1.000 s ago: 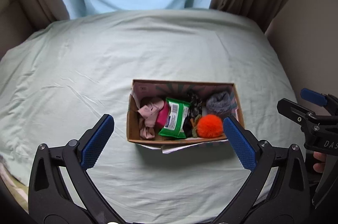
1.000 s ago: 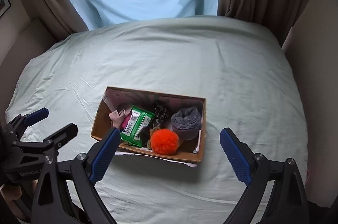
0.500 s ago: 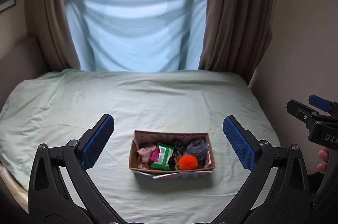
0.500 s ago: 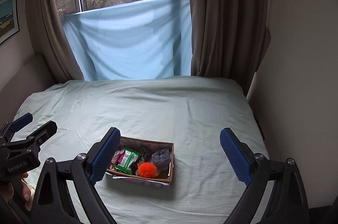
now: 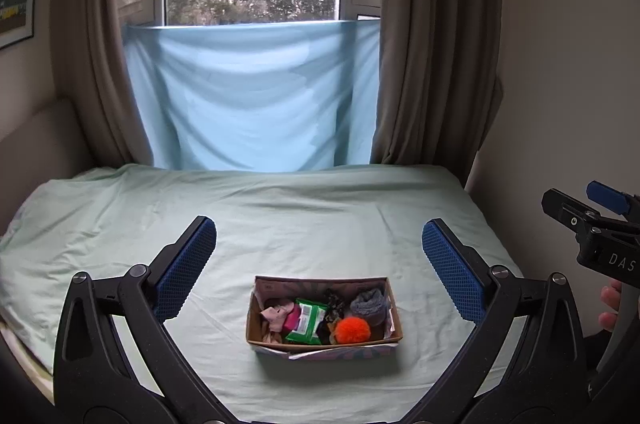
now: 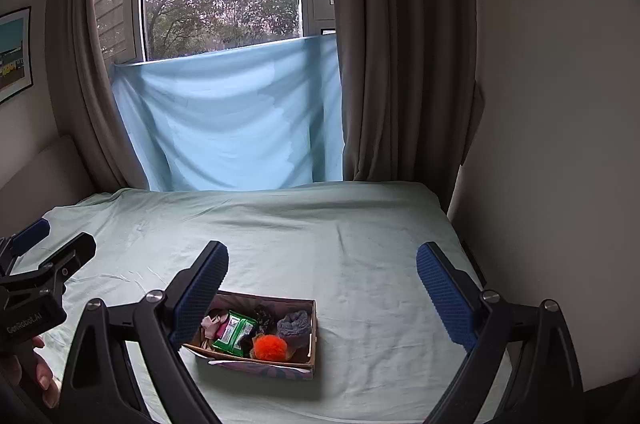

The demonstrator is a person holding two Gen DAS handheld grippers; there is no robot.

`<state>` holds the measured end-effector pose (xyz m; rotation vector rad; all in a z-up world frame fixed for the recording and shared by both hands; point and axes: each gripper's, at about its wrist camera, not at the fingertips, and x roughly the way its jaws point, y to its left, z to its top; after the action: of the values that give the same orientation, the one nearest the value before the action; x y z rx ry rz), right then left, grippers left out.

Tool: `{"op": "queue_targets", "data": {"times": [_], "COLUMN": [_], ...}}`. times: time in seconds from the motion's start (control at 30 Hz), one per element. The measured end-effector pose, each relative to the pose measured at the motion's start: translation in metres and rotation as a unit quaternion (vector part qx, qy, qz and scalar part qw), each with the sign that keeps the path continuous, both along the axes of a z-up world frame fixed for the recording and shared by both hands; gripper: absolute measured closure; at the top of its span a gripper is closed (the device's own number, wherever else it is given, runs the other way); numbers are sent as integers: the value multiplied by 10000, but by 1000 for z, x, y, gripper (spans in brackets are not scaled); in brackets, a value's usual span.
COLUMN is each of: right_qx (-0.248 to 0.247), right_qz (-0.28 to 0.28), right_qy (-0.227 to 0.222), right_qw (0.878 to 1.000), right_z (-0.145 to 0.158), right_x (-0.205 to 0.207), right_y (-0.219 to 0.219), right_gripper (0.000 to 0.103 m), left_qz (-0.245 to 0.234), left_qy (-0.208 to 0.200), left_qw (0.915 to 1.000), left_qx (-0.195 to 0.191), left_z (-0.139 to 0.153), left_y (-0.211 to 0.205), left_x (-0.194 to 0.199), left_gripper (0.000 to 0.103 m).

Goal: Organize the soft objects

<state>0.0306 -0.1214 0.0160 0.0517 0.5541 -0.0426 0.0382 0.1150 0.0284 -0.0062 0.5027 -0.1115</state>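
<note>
A cardboard box sits on the bed near its front. It holds an orange pom-pom, a green wipes pack, a grey knit piece, a pink cloth and a dark patterned item. My left gripper is open and empty, well back from the box. My right gripper is open and empty, also held back; it shows at the right edge of the left wrist view.
The bed has a pale green sheet. A light blue cloth hangs over the window between brown curtains. A wall runs along the bed's right side, a padded headboard on the left.
Both grippers have pulled back and tilted up from the box. It now looks smaller and lower in both views, and the window has come into view.
</note>
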Motion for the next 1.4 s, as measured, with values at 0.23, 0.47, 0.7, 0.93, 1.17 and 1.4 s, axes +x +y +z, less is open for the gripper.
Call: {"op": "queue_targets", "data": {"times": [0.23, 0.47, 0.7, 0.93, 1.17, 1.4], "right_qx": [-1, -13, -29, -29, -41, -45], "right_qz": [-46, -13, -14, -31, -35, -31], "right_qy": [-21, -31, -52, -108, -154, -194], "right_qw": [10000, 10000, 10000, 9999, 9999, 9998], "right_z": [1, -1, -1, 1, 3, 6], "right_x": [3, 5, 5, 4, 4, 5], "right_y": [-1, -1, -1, -2, -2, -3], "right_gripper": [9, 9, 9, 9, 9, 9], "left_qz": [-42, -8, 38, 65, 66, 56], "left_qy": [4, -21, -55, -70, -117, -128], "left_qw": [10000, 10000, 9999, 9999, 9999, 9999], "left_qx": [33, 57, 76, 93, 81, 92], "left_z": [-1, 0, 0, -1, -1, -1], "left_y": [-4, -4, -4, -5, -5, -6], "left_x": [2, 3, 3, 3, 0, -3], "left_gripper": [0, 0, 0, 0, 0, 0]}}
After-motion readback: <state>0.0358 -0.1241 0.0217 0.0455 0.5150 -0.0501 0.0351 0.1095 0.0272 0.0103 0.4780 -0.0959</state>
